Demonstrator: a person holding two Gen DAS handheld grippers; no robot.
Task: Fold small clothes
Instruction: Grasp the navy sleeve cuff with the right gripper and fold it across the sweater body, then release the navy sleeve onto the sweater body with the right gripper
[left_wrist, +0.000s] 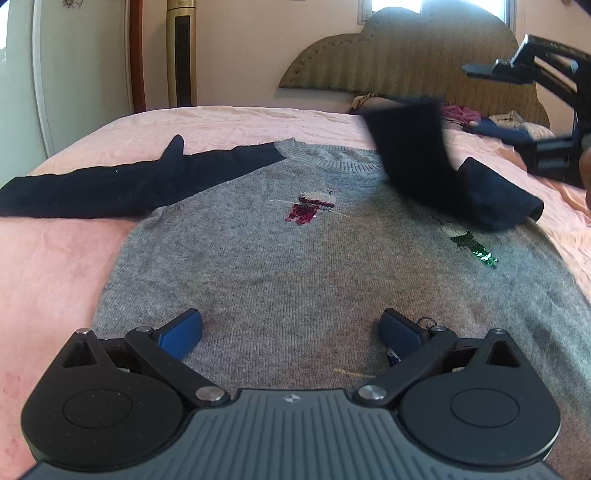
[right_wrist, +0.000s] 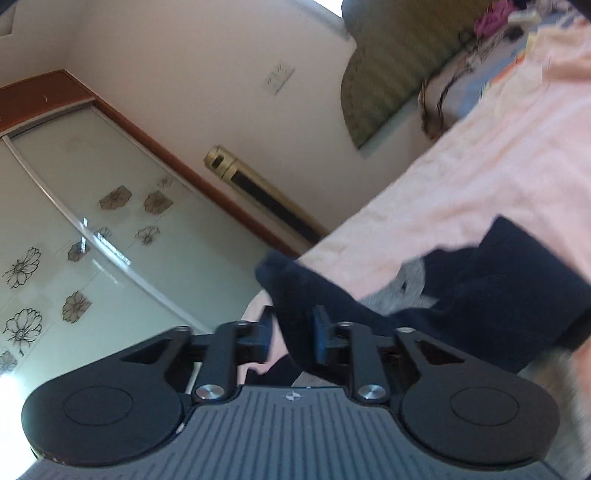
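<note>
A grey knit sweater (left_wrist: 295, 266) with dark navy sleeves lies flat on a pink bed sheet (left_wrist: 55, 266). Its left sleeve (left_wrist: 129, 184) is spread out to the left. My left gripper (left_wrist: 291, 332) is open, low over the sweater's lower body. My right gripper (right_wrist: 291, 332) is tilted and shut on the cuff of the right sleeve (right_wrist: 461, 306), lifted off the bed. In the left wrist view that sleeve (left_wrist: 413, 158) hangs blurred over the sweater's right shoulder, and the right gripper's frame (left_wrist: 546, 103) shows at the upper right.
A padded headboard (left_wrist: 406, 59) stands at the far end with a pile of clothes (left_wrist: 491, 125) before it. A gold tower fan (left_wrist: 181, 55) and a frosted sliding wardrobe door (right_wrist: 74, 206) stand to the left.
</note>
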